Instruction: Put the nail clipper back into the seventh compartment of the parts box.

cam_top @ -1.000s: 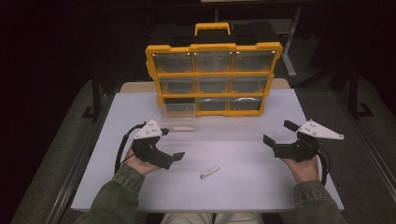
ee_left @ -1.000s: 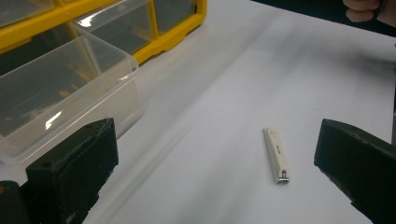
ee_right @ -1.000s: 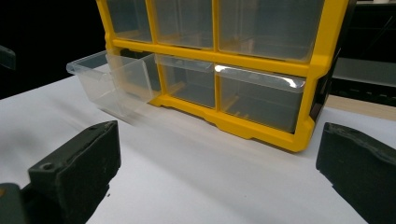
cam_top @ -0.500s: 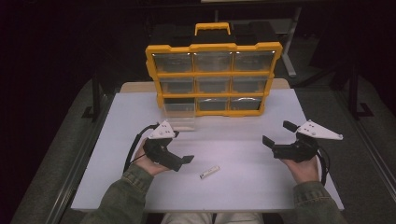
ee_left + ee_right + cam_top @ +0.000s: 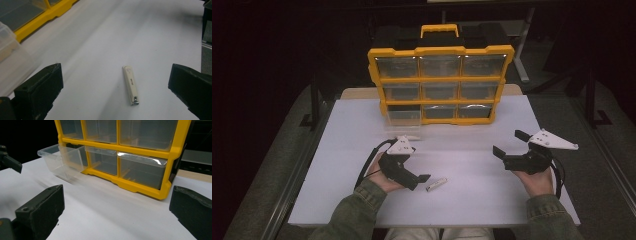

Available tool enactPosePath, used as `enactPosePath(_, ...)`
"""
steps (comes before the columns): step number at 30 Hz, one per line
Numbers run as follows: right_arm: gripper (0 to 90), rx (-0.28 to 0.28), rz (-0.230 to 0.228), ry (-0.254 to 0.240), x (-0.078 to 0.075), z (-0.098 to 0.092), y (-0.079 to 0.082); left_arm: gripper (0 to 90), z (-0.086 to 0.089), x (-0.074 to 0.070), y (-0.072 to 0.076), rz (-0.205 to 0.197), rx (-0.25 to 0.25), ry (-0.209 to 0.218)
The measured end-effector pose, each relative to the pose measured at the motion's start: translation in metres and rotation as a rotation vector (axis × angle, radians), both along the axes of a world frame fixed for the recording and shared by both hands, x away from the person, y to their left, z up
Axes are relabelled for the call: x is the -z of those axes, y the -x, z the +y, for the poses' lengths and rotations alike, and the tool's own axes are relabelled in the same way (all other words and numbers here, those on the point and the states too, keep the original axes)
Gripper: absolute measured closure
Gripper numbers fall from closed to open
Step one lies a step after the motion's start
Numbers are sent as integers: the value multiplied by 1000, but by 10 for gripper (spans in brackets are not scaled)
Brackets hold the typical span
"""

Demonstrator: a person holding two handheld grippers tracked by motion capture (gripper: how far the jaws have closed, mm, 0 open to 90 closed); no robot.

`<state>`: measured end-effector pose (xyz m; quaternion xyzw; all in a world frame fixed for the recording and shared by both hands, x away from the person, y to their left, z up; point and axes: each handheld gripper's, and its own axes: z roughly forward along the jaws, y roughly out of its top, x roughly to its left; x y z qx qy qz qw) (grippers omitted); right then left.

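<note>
I'm lining my wide-open left hand-held gripper point(image 5: 115, 100) over the nail clipper point(image 5: 130, 85) at lower centre; next I must drop and close on it

Bare white tabletop point(image 5: 472, 165) is lying open between the two grippers, with just the nail clipper point(image 5: 130, 85) resting on it. At the far edge the yellow drawer organizer point(image 5: 441, 80) is blocking passage, and its pulled-out clear drawer point(image 5: 60, 160) is jutting onto the table at its lower left
</note>
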<state>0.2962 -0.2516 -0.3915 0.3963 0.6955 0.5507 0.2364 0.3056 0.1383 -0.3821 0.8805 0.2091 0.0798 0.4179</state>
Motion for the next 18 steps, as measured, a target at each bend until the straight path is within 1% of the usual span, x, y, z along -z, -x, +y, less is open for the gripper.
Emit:
enactPosePath(2, 0, -1, -1, 0, 0, 0, 0, 0, -3, 3, 1, 9, 2, 3)
enactPosePath(9, 0, -1, 0, 0, 0, 0, 0, 0, -11, 12, 2, 24, 14, -12)
enactPosePath(18, 0, 1, -4, -4, 0, -1, 1, 0, -18, 15, 2, 37, 21, -33)
